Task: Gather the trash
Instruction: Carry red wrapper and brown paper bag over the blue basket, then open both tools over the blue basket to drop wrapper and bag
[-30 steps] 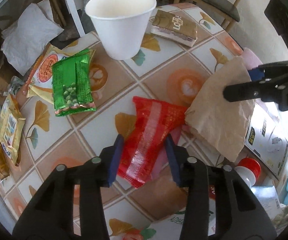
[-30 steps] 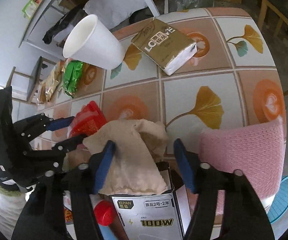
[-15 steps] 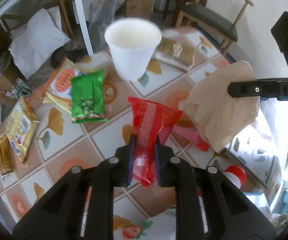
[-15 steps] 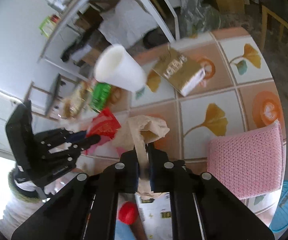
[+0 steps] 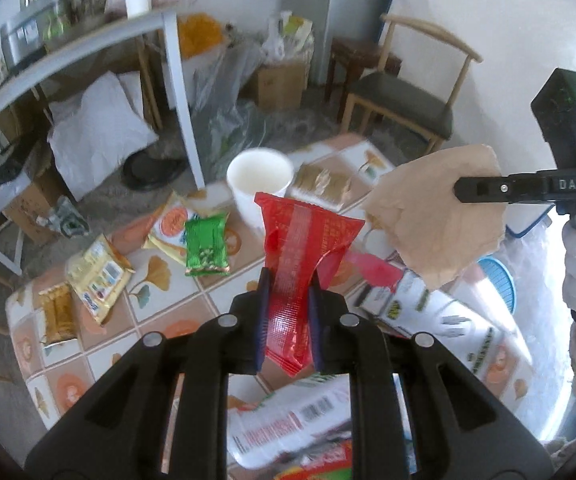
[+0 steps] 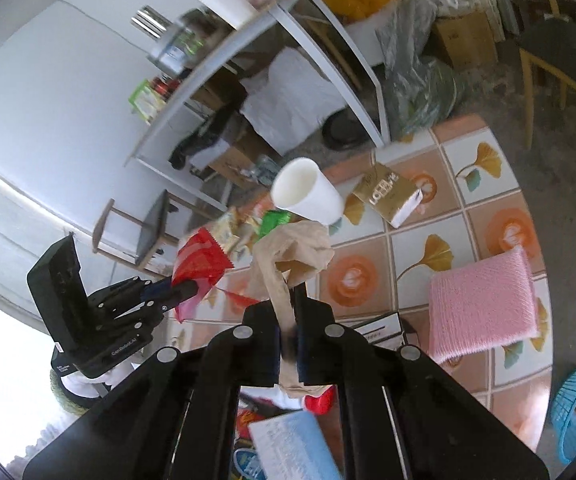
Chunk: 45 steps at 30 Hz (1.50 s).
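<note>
The left hand-held gripper (image 5: 288,292) is clamped on a red snack wrapper (image 5: 302,248), holding it up above the tiled worktop (image 5: 160,308). To its right, the right hand-held gripper (image 6: 288,320) pinches a crumpled brown paper napkin (image 6: 292,256), also lifted off the surface. Below them on the worktop sit a white paper cup (image 5: 259,184), a green snack packet (image 5: 206,250), a gold tissue pack (image 6: 388,198) and a pink sponge (image 6: 484,304).

Both wrist views look down, sharing the tiled table (image 5: 160,312).
</note>
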Tool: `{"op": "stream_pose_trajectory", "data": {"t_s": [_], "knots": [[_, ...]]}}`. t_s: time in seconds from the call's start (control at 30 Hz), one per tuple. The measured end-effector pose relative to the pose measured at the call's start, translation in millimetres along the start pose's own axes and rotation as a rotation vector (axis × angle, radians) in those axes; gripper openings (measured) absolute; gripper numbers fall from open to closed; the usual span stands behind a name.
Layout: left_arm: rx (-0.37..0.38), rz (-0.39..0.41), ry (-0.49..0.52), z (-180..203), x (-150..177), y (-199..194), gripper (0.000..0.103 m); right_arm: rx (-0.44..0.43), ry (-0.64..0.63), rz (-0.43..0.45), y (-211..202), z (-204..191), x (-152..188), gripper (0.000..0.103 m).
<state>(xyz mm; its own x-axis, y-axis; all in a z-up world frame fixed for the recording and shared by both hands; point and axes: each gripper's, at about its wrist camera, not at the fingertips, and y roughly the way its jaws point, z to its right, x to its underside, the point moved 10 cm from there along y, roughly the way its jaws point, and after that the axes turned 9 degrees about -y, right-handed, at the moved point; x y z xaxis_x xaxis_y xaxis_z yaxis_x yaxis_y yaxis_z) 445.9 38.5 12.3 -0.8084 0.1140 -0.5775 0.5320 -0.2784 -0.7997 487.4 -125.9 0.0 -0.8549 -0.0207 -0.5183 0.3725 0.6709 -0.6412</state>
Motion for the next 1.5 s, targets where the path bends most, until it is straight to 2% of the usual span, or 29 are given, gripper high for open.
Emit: {"op": "stream_pose_trajectory", "data": {"t_s": [0.2, 0.33, 0.57, 0.8, 1.0, 1.3, 1.5], "knots": [[0.042, 0.055, 0.042, 45.5, 0.6, -45.8, 0.015, -0.005, -0.021, 0.074, -54.9, -14.5, 8.8, 0.006], [0.089, 0.078, 0.074, 87.4, 8.1, -67.4, 0.015, 0.008, -0.028, 0.122, -99.3, -16.0, 29.2, 0.006], [0.199, 0.043, 0.125, 173.7, 34.2, -66.5, 0.015, 0.059, 0.008, 0.178, -169.3, 7.7, 78.1, 0.006], [0.332, -0.041, 0.215, 291.0, 72.6, -30.8, 0.016, 0.159, 0.148, 0.225, -236.0, 78.0, 149.1, 0.006], [0.421, -0.162, 0.279, 388.0, 112.9, 18.4, 0.016, 0.235, 0.358, 0.267, -284.5, 160.4, 224.1, 0.006], [0.426, -0.349, 0.308, 486.4, 173.6, 108.3, 0.017, 0.312, 0.626, 0.316, -303.8, 271.5, 312.4, 0.006], [0.398, -0.428, 0.304, 535.7, 192.5, 175.1, 0.017, 0.340, 0.755, 0.354, -303.4, 332.3, 340.4, 0.006]]}}
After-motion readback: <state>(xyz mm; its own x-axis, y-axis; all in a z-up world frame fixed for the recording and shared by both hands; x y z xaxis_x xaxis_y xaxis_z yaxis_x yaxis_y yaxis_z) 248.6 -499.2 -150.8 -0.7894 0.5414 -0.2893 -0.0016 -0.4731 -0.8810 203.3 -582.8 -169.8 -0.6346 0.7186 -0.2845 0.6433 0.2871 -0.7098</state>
